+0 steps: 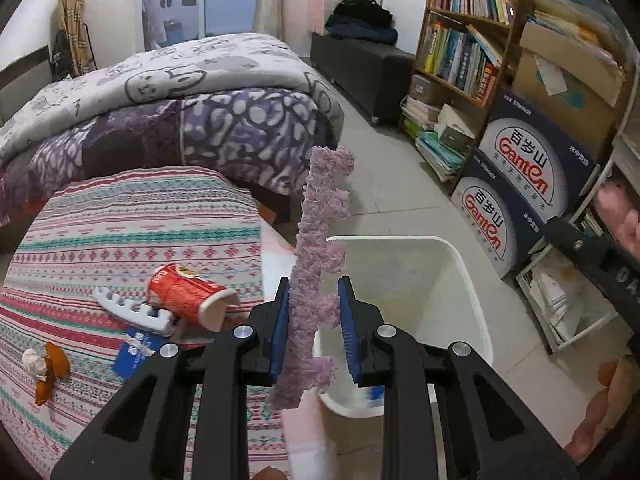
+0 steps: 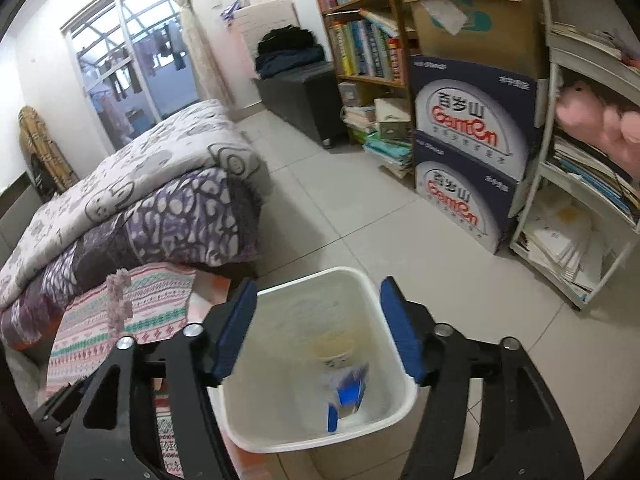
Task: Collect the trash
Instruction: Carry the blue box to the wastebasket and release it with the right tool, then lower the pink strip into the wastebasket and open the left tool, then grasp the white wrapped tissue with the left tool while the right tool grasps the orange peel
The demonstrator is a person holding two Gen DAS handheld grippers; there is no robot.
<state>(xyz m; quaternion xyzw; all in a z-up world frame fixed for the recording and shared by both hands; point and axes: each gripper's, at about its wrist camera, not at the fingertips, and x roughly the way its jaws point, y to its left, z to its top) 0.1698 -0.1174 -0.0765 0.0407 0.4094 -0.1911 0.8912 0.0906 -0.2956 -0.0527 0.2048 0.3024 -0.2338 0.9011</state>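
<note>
My left gripper point(image 1: 314, 320) is shut on a purple fuzzy comb-shaped piece point(image 1: 320, 220), which stands upright between the blue pads, over the near edge of the bed and beside the white bin point(image 1: 464, 276). The same purple piece point(image 2: 118, 304) shows at the left of the right wrist view. My right gripper point(image 2: 318, 304) hangs open above the white bin point(image 2: 396, 396), with nothing between its pads. A blue and white packet point(image 2: 348, 392) and a paper cup point(image 2: 334, 350) lie inside. On the patterned bedspread lie a red cup point(image 1: 184, 296), a white comb-like piece point(image 1: 128, 308), a blue packet point(image 1: 136, 354) and an orange and white scrap point(image 1: 44, 368).
The bed with folded quilts point(image 1: 180, 92) fills the left. Stacked water cartons point(image 1: 524, 184), bookshelves point(image 1: 460, 48) and a white rack of papers point(image 2: 568, 240) line the right wall. Tiled floor point(image 2: 360, 216) lies between the bed and the shelves. A person's hand point(image 1: 628, 220) shows at the right edge.
</note>
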